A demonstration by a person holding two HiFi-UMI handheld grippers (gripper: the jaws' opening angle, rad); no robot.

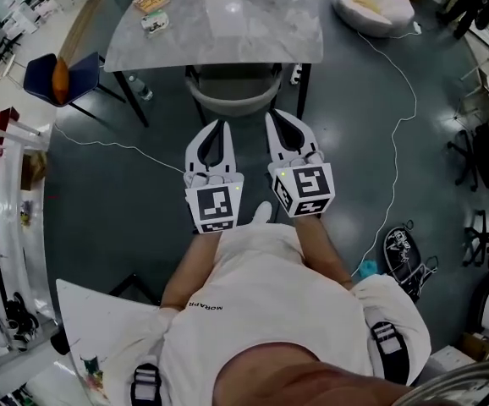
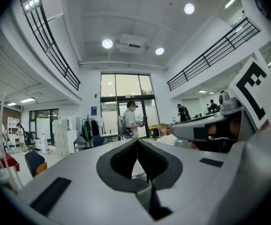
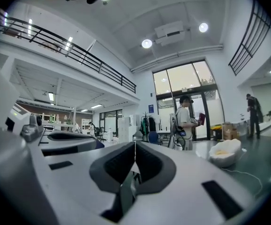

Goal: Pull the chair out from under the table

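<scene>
A grey chair (image 1: 232, 98) with a curved backrest stands tucked under the marble-topped table (image 1: 219, 25) in the head view. Both grippers point level toward it, side by side, just short of the backrest. My left gripper (image 1: 222, 123) is shut with nothing between its jaws, its tip close to the backrest's left part. My right gripper (image 1: 271, 115) is likewise shut and empty, near the backrest's right part. In the left gripper view the left gripper (image 2: 137, 139) has its dark pads pressed together, and so does the right gripper (image 3: 135, 143) in the right gripper view. Neither touches the chair.
A book (image 1: 151, 0) and a small box lie on the table's far left. A blue chair (image 1: 58, 79) stands at left, a bottle (image 1: 140, 89) by the table leg, a white cushion (image 1: 373, 5) at far right. A white cable (image 1: 401, 100) trails over the floor. A person (image 3: 184, 121) stands far off.
</scene>
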